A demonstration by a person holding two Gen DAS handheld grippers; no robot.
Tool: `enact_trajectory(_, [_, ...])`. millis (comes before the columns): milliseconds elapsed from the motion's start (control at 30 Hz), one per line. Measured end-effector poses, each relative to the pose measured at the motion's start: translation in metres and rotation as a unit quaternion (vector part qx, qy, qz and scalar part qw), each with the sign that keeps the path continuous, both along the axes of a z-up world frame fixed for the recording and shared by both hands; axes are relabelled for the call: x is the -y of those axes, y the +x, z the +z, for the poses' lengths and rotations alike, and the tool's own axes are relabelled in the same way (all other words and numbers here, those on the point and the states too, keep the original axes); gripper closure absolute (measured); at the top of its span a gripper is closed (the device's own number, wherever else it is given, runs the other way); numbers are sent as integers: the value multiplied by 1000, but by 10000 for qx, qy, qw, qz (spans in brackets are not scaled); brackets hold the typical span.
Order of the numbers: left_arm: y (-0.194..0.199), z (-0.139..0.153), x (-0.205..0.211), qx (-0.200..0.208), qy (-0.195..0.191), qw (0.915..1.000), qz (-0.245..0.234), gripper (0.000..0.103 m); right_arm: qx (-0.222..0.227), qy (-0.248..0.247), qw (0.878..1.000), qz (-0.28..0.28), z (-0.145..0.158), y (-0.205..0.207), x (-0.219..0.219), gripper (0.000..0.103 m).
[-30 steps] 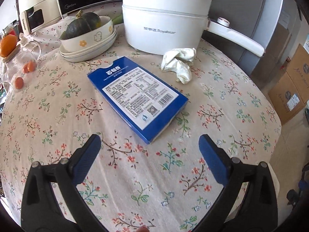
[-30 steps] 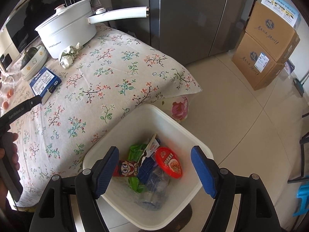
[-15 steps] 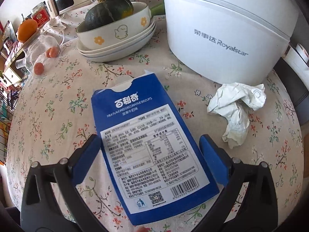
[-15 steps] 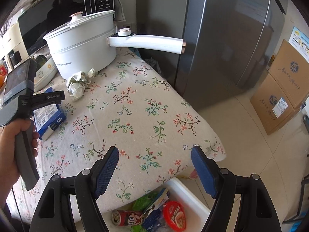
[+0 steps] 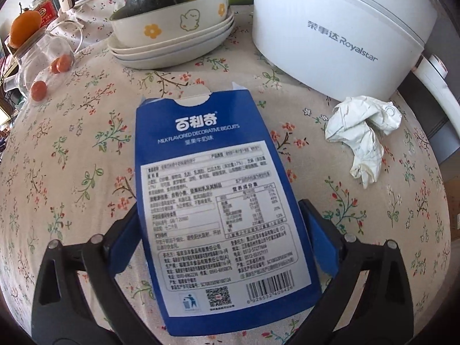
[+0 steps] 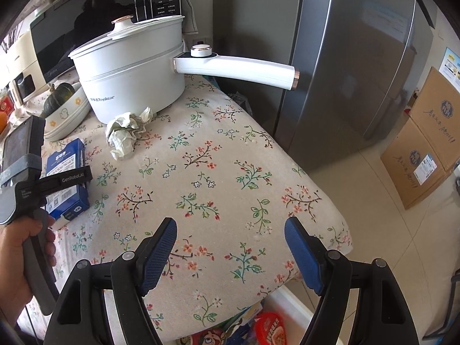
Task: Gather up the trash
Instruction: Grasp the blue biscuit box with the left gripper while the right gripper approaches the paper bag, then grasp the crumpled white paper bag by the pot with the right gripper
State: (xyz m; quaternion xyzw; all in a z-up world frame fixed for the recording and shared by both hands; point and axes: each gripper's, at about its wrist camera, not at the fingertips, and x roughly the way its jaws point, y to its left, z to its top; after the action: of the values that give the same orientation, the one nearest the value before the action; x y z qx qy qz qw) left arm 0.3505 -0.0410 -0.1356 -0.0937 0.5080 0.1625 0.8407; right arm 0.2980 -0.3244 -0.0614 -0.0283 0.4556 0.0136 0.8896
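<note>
Lying flat on the floral-cloth counter [image 5: 72, 172]: flat blue cardboard biscuit box [image 5: 218, 201], label side up, long axis running straight away from the left hand-held gripper [image 5: 221, 238], torn flap at the far end.
Straddling the box's near half: left hand-held gripper, blue pads [image 5: 322, 244] standing open on either long edge, seemingly not yet pressing.
Resting further right, against the white electric pot [image 5: 339, 28]: crumpled white paper wad [image 5: 365, 132], well clear of the pads.
Hovering over the counter's near corner: right hand-held gripper [image 6: 230, 253], spread wide, carrying nothing, farther from both items.
Showing partly below the counter edge: white trash bin [image 6: 287, 302].
</note>
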Motion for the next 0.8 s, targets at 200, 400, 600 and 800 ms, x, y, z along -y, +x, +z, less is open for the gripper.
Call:
enact_trajectory(200, [-23, 17, -23, 377, -11, 9953, -888, 8, 18, 138, 9999, 35, -2, 15, -25, 24])
enact_trajectory(400, [-62, 52, -51, 835, 366, 9818, -1665, 8, 72, 316, 9993, 209, -14, 43, -73, 24])
enact_trajectory(600, [-94, 74, -73, 1180, 390, 9735, -1918, 8, 166, 239, 9981, 544, -29, 72, -132, 25])
enact_trajectory(800, [-107, 78, -80, 1361, 403, 9695, -1996, 8, 299, 321, 9979, 469, -39, 100, -164, 32])
